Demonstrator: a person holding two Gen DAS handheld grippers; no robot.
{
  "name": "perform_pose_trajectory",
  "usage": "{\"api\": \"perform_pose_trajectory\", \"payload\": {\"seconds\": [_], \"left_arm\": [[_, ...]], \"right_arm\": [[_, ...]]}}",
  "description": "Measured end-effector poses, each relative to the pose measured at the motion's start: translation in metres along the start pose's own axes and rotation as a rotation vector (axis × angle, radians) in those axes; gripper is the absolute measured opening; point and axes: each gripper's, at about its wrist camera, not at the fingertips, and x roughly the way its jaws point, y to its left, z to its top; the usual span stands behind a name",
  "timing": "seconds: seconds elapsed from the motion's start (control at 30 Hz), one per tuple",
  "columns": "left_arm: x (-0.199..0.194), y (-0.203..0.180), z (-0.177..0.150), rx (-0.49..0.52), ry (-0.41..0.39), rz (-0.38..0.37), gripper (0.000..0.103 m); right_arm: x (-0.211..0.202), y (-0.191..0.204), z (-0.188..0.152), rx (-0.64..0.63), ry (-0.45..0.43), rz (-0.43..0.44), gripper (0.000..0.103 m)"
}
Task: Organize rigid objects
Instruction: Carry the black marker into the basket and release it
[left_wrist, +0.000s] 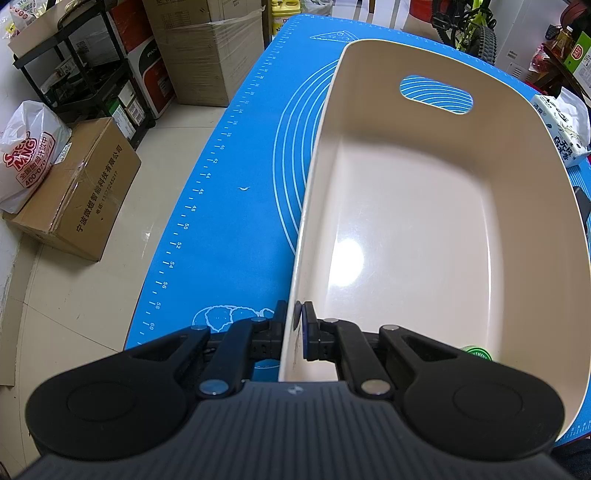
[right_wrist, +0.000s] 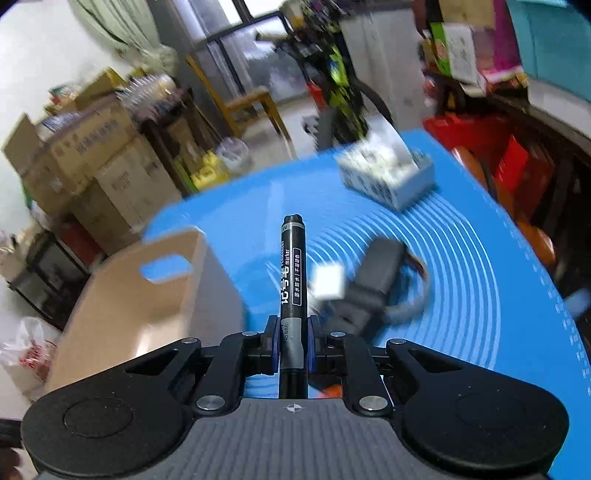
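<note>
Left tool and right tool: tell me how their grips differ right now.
The left tool is shut on the thin side wall of the cream bin, one finger inside and one outside; the right tool is shut on a black marker that points forward along its fingers. The bin rests on the blue mat; the marker is held above it. Both are clamped on something.

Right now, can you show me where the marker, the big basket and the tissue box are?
marker (right_wrist: 293, 273): right wrist view, on its labelled black barrel.
basket (left_wrist: 413, 221): left wrist view, on its bare cream floor.
tissue box (right_wrist: 386, 177): right wrist view, on its blurred white side.
</note>
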Motion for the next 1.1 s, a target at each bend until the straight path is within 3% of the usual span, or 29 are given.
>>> {"api": "perform_pose_trajectory", "payload": {"seconds": [0.2, 0.5, 0.8, 0.93, 1.1], "left_arm": [[0.000, 0.000, 0.000, 0.000, 0.000, 0.001, 0.009], [-0.001, 0.001, 0.001, -0.008, 0.001, -0.001, 0.009], [-0.001, 0.001, 0.001, -0.010, 0.003, -0.002, 0.009], [-0.001, 0.001, 0.002, -0.009, 0.002, -0.001, 0.009], [-0.001, 0.001, 0.002, -0.010, 0.002, 0.000, 0.009]], "right_arm": [[-0.016, 0.050, 0.016, -0.073, -0.062, 0.085, 0.025], [0.004, 0.120, 0.009, -0.193, -0.038, 0.143, 0.025], [0.052, 0.155, -0.029, -0.364, 0.137, 0.080, 0.025], [0.072, 0.163, -0.045, -0.447, 0.275, 0.066, 0.025], [0.083, 0.166, -0.065, -0.522, 0.377, 0.026, 0.025]]}}
